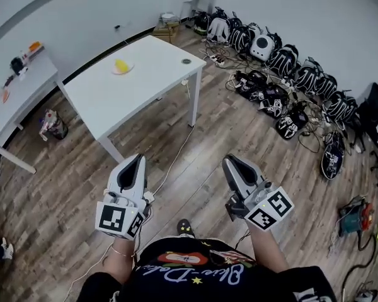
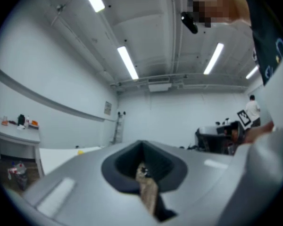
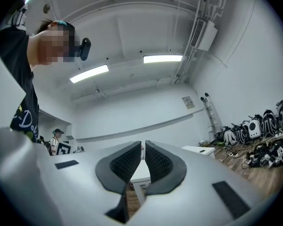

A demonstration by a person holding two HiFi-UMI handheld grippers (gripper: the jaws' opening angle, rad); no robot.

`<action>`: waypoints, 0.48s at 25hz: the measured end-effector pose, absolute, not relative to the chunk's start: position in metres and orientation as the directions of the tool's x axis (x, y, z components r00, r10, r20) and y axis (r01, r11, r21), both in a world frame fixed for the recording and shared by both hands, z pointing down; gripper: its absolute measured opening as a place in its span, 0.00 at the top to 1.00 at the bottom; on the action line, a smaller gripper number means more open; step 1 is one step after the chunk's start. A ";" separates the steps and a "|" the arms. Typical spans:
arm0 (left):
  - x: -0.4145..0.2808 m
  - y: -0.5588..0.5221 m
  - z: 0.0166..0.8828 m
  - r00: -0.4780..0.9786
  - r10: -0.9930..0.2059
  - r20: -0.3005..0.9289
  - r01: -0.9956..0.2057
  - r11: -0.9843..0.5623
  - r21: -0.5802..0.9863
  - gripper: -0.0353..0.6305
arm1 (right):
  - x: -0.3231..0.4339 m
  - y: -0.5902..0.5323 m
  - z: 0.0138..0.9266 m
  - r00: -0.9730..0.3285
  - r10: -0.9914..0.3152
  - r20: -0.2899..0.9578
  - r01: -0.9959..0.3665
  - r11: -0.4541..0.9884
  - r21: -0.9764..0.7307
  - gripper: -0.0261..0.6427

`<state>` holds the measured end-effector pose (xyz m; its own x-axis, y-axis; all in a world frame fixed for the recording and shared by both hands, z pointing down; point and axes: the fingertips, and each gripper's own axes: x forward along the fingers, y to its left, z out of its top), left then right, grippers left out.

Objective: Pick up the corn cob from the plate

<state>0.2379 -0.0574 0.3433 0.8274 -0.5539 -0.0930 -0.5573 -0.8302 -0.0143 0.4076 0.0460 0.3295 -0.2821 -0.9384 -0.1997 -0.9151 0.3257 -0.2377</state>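
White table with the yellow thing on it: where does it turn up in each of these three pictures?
Head view: the white table sits in the upper part, left of centre.
Left gripper view: the table is a pale slab at the lower left.
Right gripper view: a corner of the table shows just right of the jaws.
Shared landmark: the ladder against the far wall, in both gripper views.

Grey-white shells on left gripper (image 1: 138,159), right gripper (image 1: 230,162); black jaws; black-white marker cubes (image 1: 118,219). Black printed T-shirt (image 1: 195,272).
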 end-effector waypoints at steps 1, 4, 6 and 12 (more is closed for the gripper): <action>0.237 -0.071 0.343 0.811 -0.577 -0.097 -0.581 -0.814 -0.017 0.97 | 0.410 0.027 0.331 -0.294 -0.935 -0.196 -0.909 0.337 -0.246 0.94; 0.229 -0.109 0.351 0.762 -0.642 -0.080 -0.644 -0.765 0.000 0.97 | 0.408 -0.031 0.339 -0.351 -0.922 -0.165 -0.882 0.385 -0.273 0.94; 0.223 -0.130 0.362 0.728 -0.683 -0.052 -0.684 -0.730 0.005 0.97 | 0.402 -0.067 0.348 -0.405 -0.905 -0.134 -0.857 0.426 -0.290 0.94; 0.222 -0.211 0.390 0.617 -0.787 0.007 -0.787 -0.617 0.014 0.97 | 0.419 -0.188 0.368 -0.510 -0.854 -0.102 -0.799 0.515 -0.310 0.94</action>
<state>0.2220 -0.2109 0.3904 0.6167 -0.7871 0.0073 -0.7872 -0.6166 0.0136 0.4191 -0.1880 0.3680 -0.5103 -0.8539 -0.1020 -0.7993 0.5147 -0.3102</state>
